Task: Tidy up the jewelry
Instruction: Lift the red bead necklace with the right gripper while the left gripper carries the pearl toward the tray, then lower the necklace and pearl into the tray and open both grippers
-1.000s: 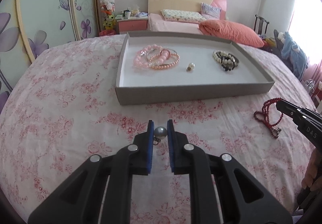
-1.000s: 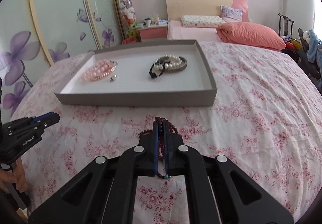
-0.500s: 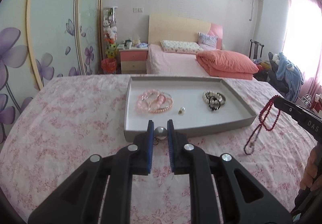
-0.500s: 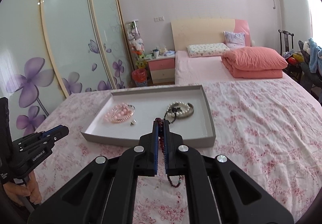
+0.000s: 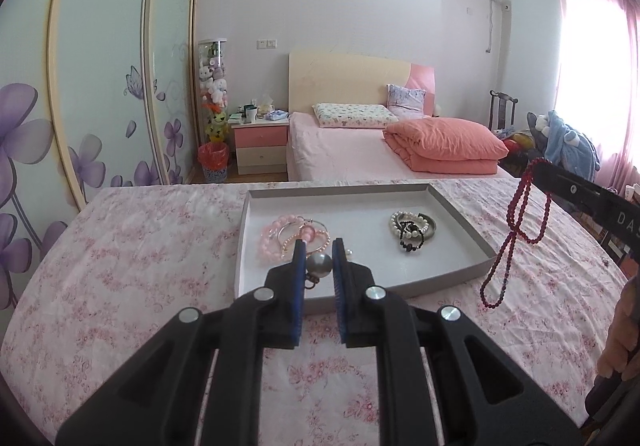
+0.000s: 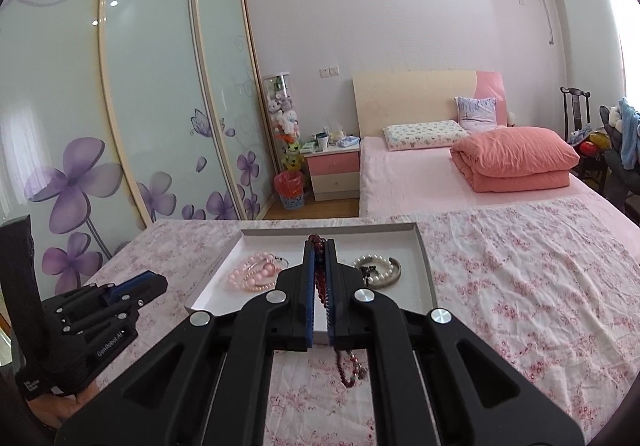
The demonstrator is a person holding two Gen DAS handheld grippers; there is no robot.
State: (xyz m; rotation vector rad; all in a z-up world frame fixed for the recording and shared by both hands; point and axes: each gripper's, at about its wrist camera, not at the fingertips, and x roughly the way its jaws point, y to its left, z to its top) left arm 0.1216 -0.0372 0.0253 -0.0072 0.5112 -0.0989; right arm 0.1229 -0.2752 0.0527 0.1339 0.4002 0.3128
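Low in the left wrist view, the left gripper (image 5: pixel 319 261) is clamped on a smooth grey pearl earring (image 5: pixel 319 264), held above the near edge of the grey cardboard tray (image 5: pixel 460 217), likely to join the pink bead bracelets (image 5: pixel 280 238). At right, the red bead necklace (image 5: pixel 516 230) dangles limp.

Centre of the right wrist view, the right gripper (image 6: pixel 319 278) pinches that necklace (image 6: pixel 320 286), its tail hanging clear of the floral bedspread (image 6: pixel 520 286), apparently for carrying to the tray (image 6: pixel 424 270).

Tray (image 5: pixel 460 224) centre floor bare btwn pink bracelets (image 5: pixel 280 238) & pearl bracelets (image 5: pixel 412 230), low walls around
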